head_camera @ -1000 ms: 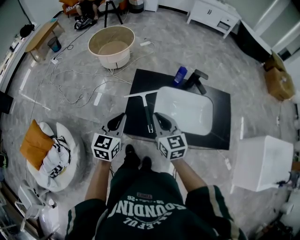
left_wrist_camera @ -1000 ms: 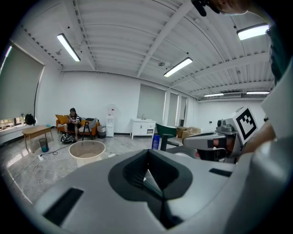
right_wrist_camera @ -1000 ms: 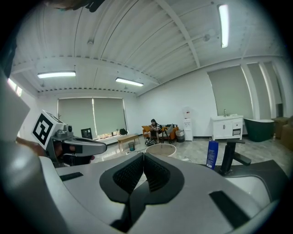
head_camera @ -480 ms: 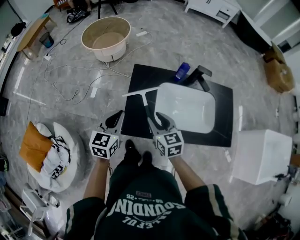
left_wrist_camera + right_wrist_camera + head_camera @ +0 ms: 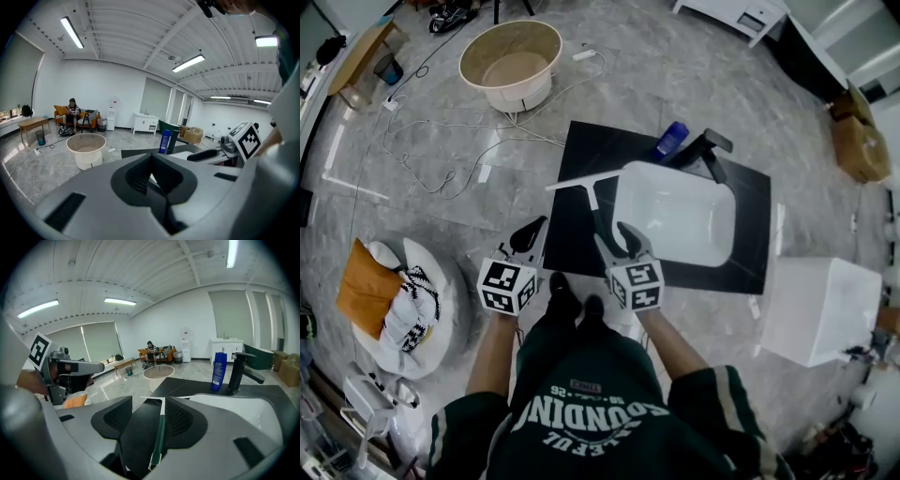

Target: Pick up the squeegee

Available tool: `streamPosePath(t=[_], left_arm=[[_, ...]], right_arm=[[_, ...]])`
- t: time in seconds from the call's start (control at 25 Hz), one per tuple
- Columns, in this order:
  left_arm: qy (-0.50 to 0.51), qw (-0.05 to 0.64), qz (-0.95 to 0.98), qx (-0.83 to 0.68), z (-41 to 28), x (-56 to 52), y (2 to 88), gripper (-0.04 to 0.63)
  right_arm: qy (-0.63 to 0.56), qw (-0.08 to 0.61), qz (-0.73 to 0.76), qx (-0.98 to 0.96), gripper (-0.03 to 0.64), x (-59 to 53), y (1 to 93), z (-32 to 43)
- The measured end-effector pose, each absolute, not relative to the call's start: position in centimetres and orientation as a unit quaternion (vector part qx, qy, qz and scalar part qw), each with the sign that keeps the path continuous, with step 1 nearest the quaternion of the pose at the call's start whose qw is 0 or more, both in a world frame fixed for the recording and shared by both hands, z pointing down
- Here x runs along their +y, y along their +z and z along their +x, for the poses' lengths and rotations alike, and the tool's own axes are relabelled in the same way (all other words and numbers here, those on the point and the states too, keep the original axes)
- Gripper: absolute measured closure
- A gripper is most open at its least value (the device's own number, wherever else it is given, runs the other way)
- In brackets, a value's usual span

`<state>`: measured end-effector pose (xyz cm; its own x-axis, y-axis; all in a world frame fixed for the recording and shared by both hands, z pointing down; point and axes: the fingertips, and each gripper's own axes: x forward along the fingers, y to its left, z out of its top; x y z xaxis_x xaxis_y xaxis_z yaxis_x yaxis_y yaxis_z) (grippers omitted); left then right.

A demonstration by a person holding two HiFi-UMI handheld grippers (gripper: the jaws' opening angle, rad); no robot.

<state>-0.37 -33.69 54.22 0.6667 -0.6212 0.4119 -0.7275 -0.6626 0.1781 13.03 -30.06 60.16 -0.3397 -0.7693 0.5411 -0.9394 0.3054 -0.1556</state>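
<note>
**Right gripper wide over squeegee handle, no grip yet**

Right gripper [image 5: 148, 417]: jaws have just been opening and now stand wide. The near end of the squeegee [image 5: 160, 434] handle sits in the gap, closer to the right-hand pad. The pads aren't pressing on it, so it isn't held.

My read: it's opened up to straddle the handle lengthwise before closing. The jaws line up with the handle's run, so closing should catch it across its thin dimension. Risk: the handle is off-centre in the gap, so one pad may nudge it first.

Left gripper [image 5: 154, 180]: jaws together, nothing between them. In the head view the left gripper [image 5: 529, 236] hangs at the counter's near left corner, well clear of the squeegee. Looks parked, out of the way.

The squeegee [image 5: 596, 210] lies flat on the black counter [image 5: 581, 155]. Its handle runs beside the white basin [image 5: 675, 217], and its blade sits crosswise at the far end. The right gripper [image 5: 617, 241] is over the handle's near end.

Also on the counter: a black faucet [image 5: 709, 150] and a blue bottle [image 5: 672, 139] behind the basin.

Room: grey marble-look floor, a round beige tub [image 5: 510, 62] with loose cables near it, and a white box [image 5: 823, 309] on the right.
</note>
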Motion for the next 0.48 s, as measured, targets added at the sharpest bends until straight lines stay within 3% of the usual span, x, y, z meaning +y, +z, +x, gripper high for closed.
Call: streamPosePath(t=[0.48], left_arm=[[0.172,0.193,0.885,-0.386,-2.5,-33.6,56.4,0.594]], right_arm=[[0.256,0.229,0.535,-0.772,0.42,-34.0,65.3,12.3]])
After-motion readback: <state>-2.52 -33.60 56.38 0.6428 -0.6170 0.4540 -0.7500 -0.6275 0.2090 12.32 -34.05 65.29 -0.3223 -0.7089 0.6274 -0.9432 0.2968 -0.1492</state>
